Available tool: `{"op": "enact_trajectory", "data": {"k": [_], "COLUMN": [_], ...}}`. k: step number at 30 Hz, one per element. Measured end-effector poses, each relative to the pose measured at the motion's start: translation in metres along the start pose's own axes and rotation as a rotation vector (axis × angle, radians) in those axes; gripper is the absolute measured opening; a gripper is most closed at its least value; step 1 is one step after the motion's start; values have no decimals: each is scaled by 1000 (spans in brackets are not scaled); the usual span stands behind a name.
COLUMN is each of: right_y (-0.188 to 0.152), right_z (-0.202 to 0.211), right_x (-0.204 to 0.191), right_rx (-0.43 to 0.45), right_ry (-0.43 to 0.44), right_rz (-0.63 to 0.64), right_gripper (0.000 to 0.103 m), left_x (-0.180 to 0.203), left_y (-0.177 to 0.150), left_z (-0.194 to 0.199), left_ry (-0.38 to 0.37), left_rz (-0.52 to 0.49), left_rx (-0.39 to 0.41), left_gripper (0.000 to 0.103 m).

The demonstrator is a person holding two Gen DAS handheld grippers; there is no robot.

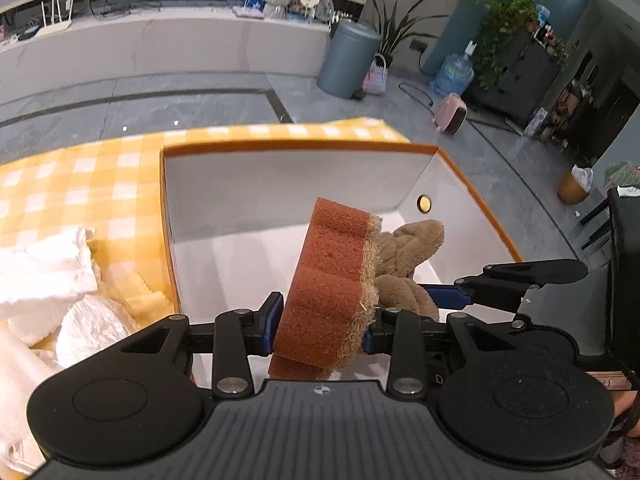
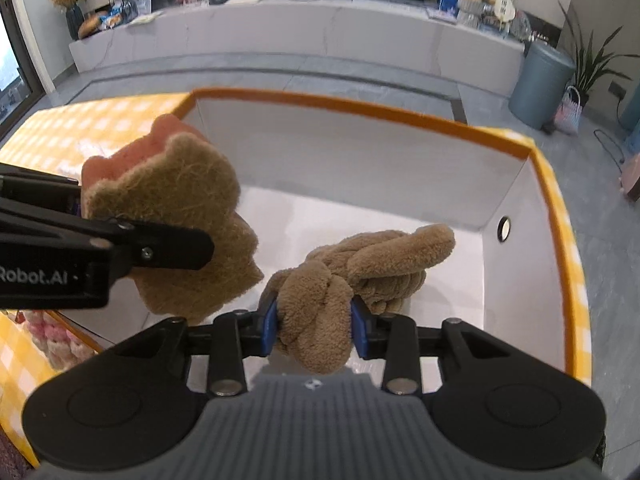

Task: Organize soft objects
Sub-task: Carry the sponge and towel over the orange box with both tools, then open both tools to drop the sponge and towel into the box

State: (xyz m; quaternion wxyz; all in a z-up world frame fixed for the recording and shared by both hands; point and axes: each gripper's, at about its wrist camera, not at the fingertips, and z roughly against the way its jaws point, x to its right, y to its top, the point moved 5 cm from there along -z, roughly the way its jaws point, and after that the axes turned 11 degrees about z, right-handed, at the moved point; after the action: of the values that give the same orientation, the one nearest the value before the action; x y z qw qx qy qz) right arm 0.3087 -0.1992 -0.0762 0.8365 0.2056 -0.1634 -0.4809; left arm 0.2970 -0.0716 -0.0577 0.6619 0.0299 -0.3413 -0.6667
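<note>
My left gripper point(image 1: 320, 320) clamps the orange sponge point(image 1: 328, 276) above the white bin point(image 2: 360, 152); my right gripper point(image 2: 316, 326) pinches the brown plush knot point(image 2: 360, 268), its far end possibly touching the floor of the bin.

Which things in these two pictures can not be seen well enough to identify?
- Pink and white knitted thing, right wrist view: the left gripper hides most of it.
- White crumpled soft material, left wrist view: cut off by the left edge.
- Floor of the white orange-rimmed bin beneath the brown plush knot: hidden.
</note>
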Motion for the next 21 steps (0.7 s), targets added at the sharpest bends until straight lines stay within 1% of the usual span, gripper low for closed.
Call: {"op": "enact_trajectory", "data": {"k": [2, 4, 5, 6, 8, 9, 10, 11, 12, 17, 19, 21], "right_y": [-1, -2, -3, -3, -2, -2, -2, -3, -2, 1, 3, 5], "right_z": [-2, -2, -2, -1, 1, 1, 3, 5, 8, 32, 46, 62], "right_x": [-2, -3, -3, -4, -4, -2, -2, -3, -4, -3, -2, -3], "right_rx": [-14, -29, -33, -35, -46, -49, -51, -52, -55, -44, -31, -8], "right_ry": [10, 14, 15, 16, 23, 22, 13, -3, -23, -61, -90, -120], "right_rz": [-3, -5, -4, -3, 3, 8, 18, 31, 44, 42, 38, 35], "right_gripper": [39, 42, 44, 47, 48, 50, 58, 60, 60, 62, 73, 73], "left_x": [-2, -4, -4, -4, -4, -4, -3, -2, -1, 7, 11, 16], "left_y": [-3, -3, -4, -3, -3, -3, -2, -2, -1, 7, 7, 6], "left_z": [-2, -3, -2, -1, 1, 4, 6, 11, 15, 40, 54, 68], "left_ry": [1, 4, 3, 3, 1, -2, -6, -7, -7, -40, -53, -64], "left_rz": [0, 6, 9, 13, 26, 30, 26, 20, 17, 25, 20, 11], "left_rx": [-13, -21, -23, -25, -21, -18, -15, -7, 5, 63, 92, 122], "left_gripper": [43, 48, 57, 72, 88, 88, 88, 88, 88, 88, 88, 88]}}
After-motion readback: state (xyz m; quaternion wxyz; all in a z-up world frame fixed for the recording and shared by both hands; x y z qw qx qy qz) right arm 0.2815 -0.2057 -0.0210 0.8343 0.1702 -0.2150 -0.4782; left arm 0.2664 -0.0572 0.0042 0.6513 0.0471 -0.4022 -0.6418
